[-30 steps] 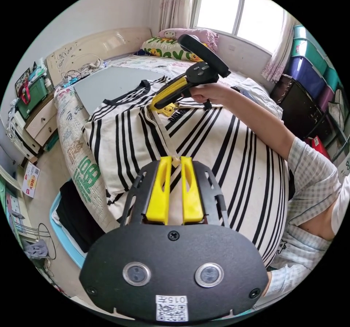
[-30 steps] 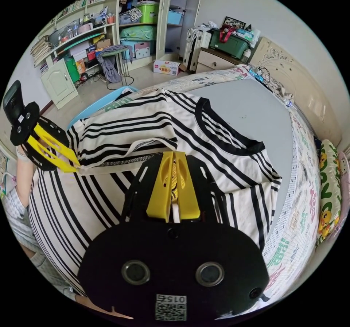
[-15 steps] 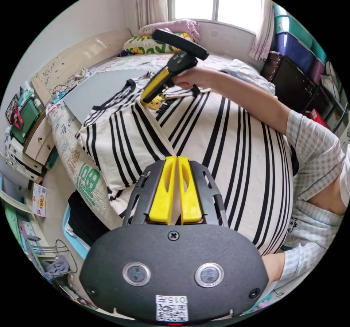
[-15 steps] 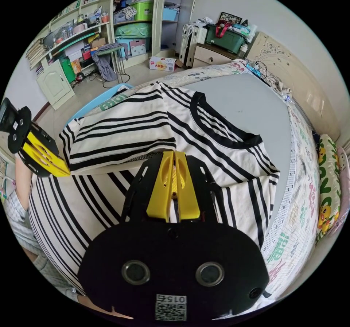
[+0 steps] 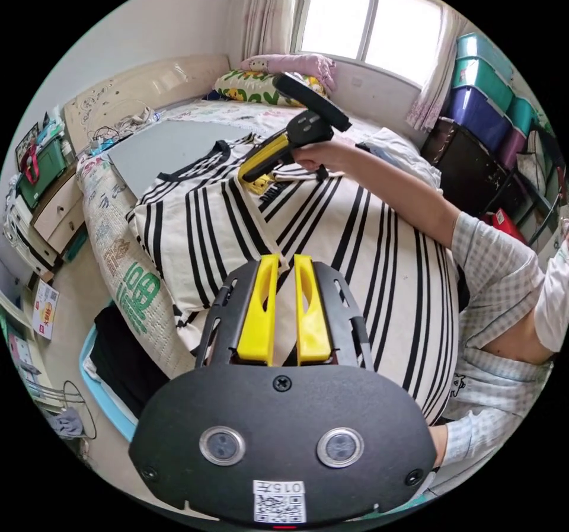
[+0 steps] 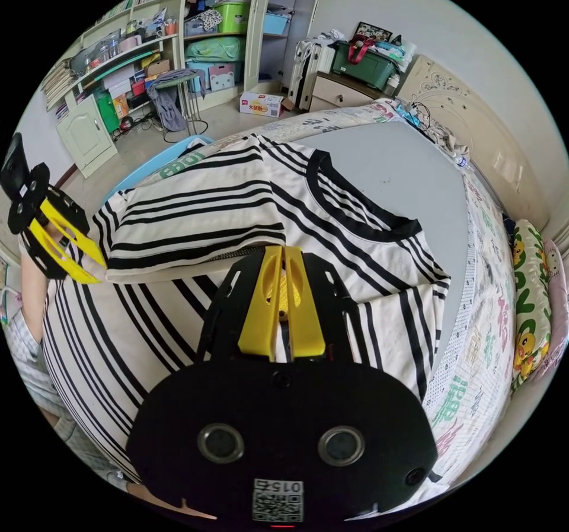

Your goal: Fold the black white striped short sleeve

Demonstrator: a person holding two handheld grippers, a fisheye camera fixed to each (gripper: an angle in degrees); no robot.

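My shirt (image 5: 332, 223) lies on the bed (image 6: 474, 342), collar (image 6: 349, 212) toward the headboard (image 5: 148, 81), hem end toward me and draped over the bed edge. One side is already folded in: a long flap with its sleeve (image 6: 195, 217) lies across the body, its fold edge running between my two tongs.

Left tongs (image 5: 283, 262): jaws nearly together, cloth between the tips, so I read them as pinching the lower end of that fold edge. In the right gripper view they sit at the flap's corner.

Right tongs (image 6: 282, 256): jaws close together, down on the cloth at the upper end of the fold near the yellow print (image 5: 259, 184). Whether they actually clamp fabric I cannot tell; the jaws cover the contact.

Progress, my judgement: first side fold about laid, needs flattening and release. The other sleeve (image 6: 409, 312), toward the pillows (image 5: 261, 84), is spread out flat and unfolded. Left: fold that side in, then bring the hem up to the collar. Roughly a third done.
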